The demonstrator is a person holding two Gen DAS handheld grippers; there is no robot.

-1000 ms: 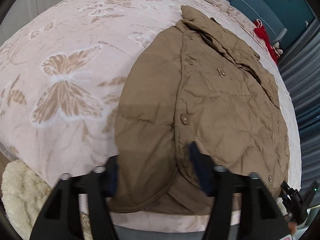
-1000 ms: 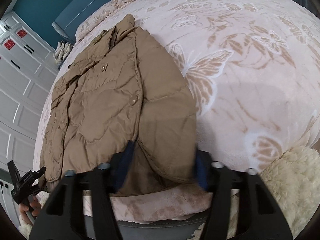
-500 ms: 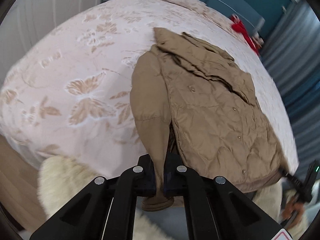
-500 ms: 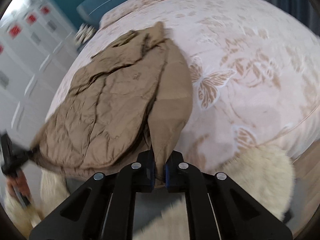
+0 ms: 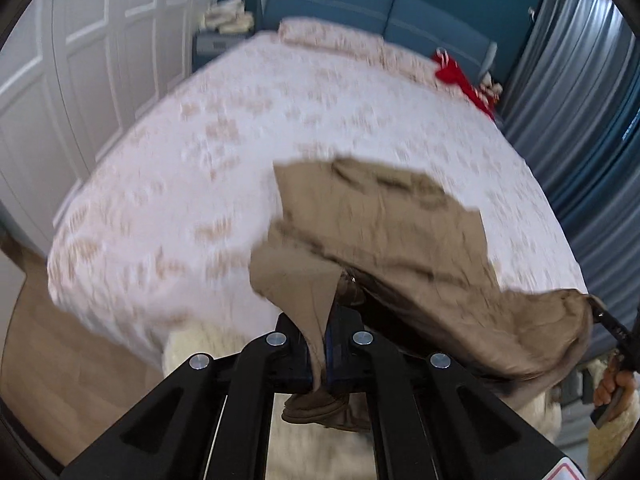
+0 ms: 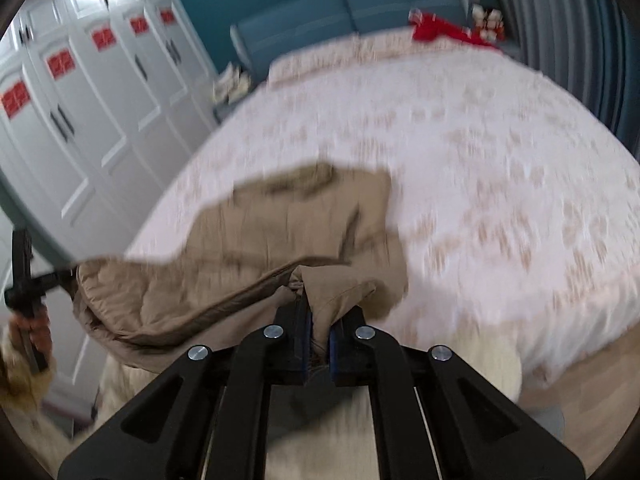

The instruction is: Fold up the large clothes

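lifted since half a second ago: the near hem of the brown jacket (image 5: 384,236), now raised off the bed (image 5: 192,184) and drawn toward the foot end, while the collar end is left lying on the patterned cover. left gripper (image 5: 318,354): jaws narrowed to a slit, a fold of jacket fabric pinched between them. right gripper (image 6: 318,346): jaws likewise clamped on a fold of the jacket (image 6: 280,232). hem is stretched between the two grippers, sagging in the middle. red cloth (image 5: 460,76) is seen by the blue headboard (image 5: 360,4). white wardrobe (image 6: 100,92) is seen at the side. both views are blurred.
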